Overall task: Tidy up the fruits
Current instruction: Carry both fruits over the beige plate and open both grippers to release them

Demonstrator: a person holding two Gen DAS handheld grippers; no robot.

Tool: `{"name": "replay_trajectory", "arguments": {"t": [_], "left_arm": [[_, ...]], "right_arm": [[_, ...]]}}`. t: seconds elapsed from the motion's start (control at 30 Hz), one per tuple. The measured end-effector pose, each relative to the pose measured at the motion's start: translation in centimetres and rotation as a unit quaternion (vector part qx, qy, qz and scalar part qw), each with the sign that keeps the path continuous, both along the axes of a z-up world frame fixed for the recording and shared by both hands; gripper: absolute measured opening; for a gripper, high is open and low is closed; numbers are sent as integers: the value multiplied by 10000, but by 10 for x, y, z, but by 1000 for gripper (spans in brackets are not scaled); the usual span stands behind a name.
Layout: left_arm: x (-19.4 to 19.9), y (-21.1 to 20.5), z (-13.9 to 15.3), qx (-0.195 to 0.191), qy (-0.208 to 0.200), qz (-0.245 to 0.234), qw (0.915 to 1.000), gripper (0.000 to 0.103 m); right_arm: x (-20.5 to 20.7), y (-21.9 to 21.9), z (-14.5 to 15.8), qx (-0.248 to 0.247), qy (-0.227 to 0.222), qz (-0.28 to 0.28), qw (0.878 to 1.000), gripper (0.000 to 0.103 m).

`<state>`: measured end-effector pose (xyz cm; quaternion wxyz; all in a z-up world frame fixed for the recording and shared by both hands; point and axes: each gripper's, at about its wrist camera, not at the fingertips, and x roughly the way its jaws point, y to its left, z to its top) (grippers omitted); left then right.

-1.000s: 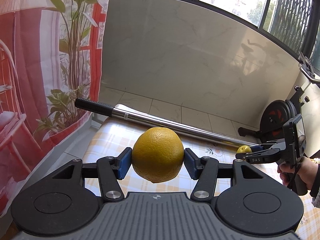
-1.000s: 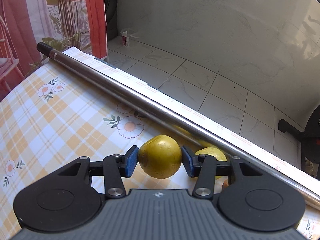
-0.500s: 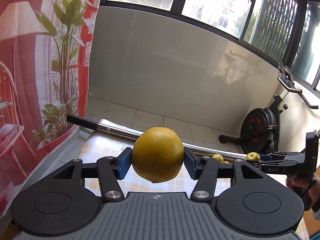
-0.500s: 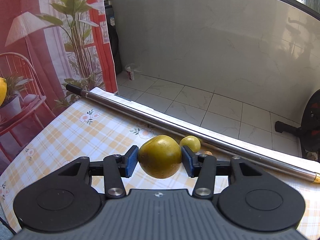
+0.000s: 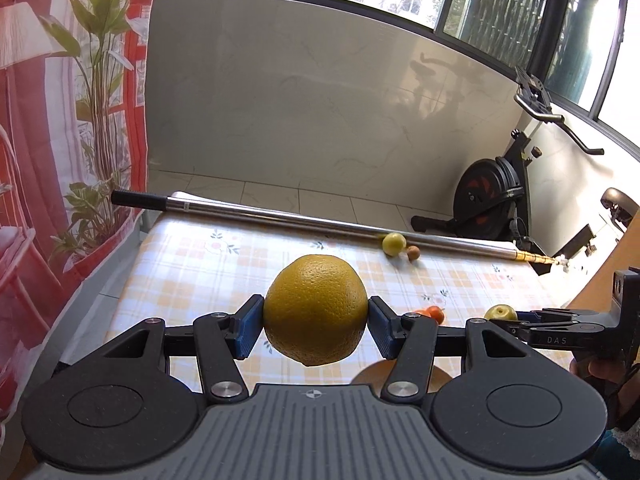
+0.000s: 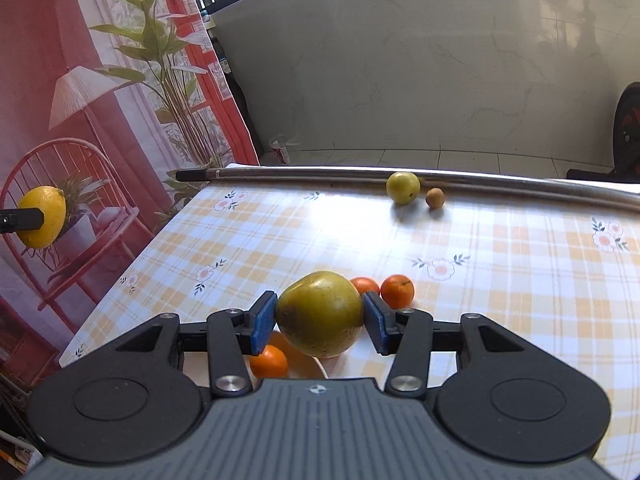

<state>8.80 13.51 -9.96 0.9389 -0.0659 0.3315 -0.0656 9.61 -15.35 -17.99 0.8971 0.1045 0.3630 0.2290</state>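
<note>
My left gripper (image 5: 316, 322) is shut on a large yellow-orange citrus (image 5: 316, 310), held above the checked tablecloth (image 5: 224, 268). My right gripper (image 6: 320, 322) is shut on a yellow-green pear-like fruit (image 6: 320, 314), also lifted. In the left wrist view the right gripper (image 5: 516, 318) shows at the right edge with its fruit (image 5: 500, 312); in the right wrist view the citrus (image 6: 42, 216) shows far left. Below the right gripper lie three small oranges (image 6: 397, 291) (image 6: 365, 285) (image 6: 269, 361), the near one by a pale plate rim (image 6: 322, 368). A yellow-green fruit (image 6: 403, 187) and a small brown fruit (image 6: 435, 198) rest by the metal pole.
A long metal pole (image 5: 304, 220) lies along the table's far edge. A red printed curtain (image 5: 48, 152) hangs on the left. An exercise bike (image 5: 496, 196) stands on the tiled floor at the far right. A person's hand (image 5: 600, 370) grips the right tool.
Both grippers have pulled back and risen from the pole with their fruits still held. More of the table shows now, including the small oranges and the plate.
</note>
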Motion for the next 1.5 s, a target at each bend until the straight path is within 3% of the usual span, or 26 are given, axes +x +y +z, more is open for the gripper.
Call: {"name": "replay_trajectory", "arguments": {"t": [0.2, 0.47, 0.8, 1.27, 1.5], "left_arm": [[7, -20, -57, -128, 561, -180, 9982, 58], [29, -40, -112, -66, 949, -455, 9944, 59], [54, -70, -130, 302, 1172, -791, 9895, 59], [75, -89, -149, 681, 1061, -1231, 9844, 59], [78, -90, -156, 661, 1035, -1344, 9833, 59]], "right_arm": [[-23, 1, -34, 70, 132, -195, 9997, 50], [-46, -2, -57, 395, 179, -482, 9979, 50], [-39, 10, -60, 230, 64, -374, 9990, 50], [-26, 32, -65, -88, 190, -45, 9998, 50], [-18, 46, -69, -309, 234, 131, 9992, 50]]}}
